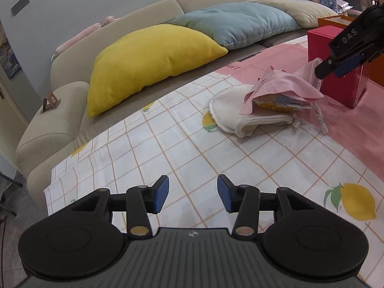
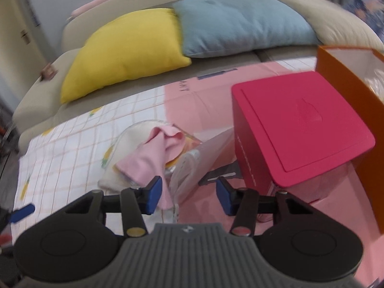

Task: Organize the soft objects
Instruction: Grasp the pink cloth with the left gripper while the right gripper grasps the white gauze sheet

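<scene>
Centre-right in your left wrist view: pink cloth point(image 1: 283, 84) draped over a yellow packet on a folded white towel point(image 1: 242, 117), beside the red box point(image 1: 336, 72). Your left gripper point(image 1: 193, 195) hangs open over the lemon-print sheet point(image 1: 168, 144), nothing between its pads. Right gripper point(image 2: 189, 196) open above the cloth's edge.

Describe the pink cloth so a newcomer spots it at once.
Find the sofa with three cushions; a tablecloth lies before it. Left of the red box sits a small pile. The pink cloth drapes on top, crumpled, above a cream towel.
</scene>
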A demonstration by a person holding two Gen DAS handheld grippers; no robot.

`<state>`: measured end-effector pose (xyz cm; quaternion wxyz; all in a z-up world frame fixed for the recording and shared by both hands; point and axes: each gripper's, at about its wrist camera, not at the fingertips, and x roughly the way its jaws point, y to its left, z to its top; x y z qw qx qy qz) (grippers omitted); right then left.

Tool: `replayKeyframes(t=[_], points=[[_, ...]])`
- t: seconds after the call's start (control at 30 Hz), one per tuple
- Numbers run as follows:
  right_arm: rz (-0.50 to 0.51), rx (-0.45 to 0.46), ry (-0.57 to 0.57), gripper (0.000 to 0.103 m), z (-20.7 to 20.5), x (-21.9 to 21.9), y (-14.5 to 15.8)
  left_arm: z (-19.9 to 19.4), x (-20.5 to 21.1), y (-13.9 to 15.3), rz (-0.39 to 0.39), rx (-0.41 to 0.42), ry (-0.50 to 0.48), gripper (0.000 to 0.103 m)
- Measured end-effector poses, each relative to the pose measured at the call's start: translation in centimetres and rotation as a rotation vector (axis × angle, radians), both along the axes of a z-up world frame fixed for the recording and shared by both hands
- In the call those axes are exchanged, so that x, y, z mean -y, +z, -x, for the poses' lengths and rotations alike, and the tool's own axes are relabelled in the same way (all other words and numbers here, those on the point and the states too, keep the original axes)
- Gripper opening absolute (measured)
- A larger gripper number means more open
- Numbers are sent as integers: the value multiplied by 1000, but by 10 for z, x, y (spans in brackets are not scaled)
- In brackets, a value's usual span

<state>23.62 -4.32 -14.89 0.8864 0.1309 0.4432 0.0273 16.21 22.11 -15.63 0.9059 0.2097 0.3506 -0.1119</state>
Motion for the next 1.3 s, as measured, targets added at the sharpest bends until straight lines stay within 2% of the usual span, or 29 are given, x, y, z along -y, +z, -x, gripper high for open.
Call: replayKeyframes(t=[0.13, 0.3, 0.37, 0.43, 0.47, 0.57, 0.7, 0.77, 0.97, 1.07, 1.2, 1.3], points=[[-38, -43, -89, 48, -9, 1, -7, -13, 9, 5, 3, 9, -7, 55], [-102, -37, -228, 41, -14, 5, -12, -25, 25, 12, 42, 20, -33, 57], [-114, -40, -259, 29, -15, 5, -15, -29, 34, 15, 40, 27, -73, 58], [-136, -61, -282, 24, -19, 6, -21, -34, 44, 18, 33, 30, -98, 61], [-147, -70, -285, 16, -21, 7, -24, -37, 48, 20, 37, 27, -112, 62], [-158, -72, -270, 1, -23, 10, -27, -51, 57, 28, 102, -10, -128, 66], [-149, -58, -220, 0, -14, 16, -24, -75, 66, 38, 240, -89, -123, 77], [-142, -57, -194, 0, -9, 20, -24, -85, 75, 41, 265, -109, -138, 81], [-119, -46, -144, 0, 2, 32, -22, -111, 117, 35, 232, -169, -204, 85], [-118, -44, -125, 0, 5, 35, -19, -124, 138, 21, 162, -209, -213, 82], [-121, -28, -88, 0, 13, 41, -8, -138, 148, 2, 106, -260, -171, 76], [-118, -20, -43, 0, 23, 45, -1, -145, 147, -3, 134, -283, -136, 75]])
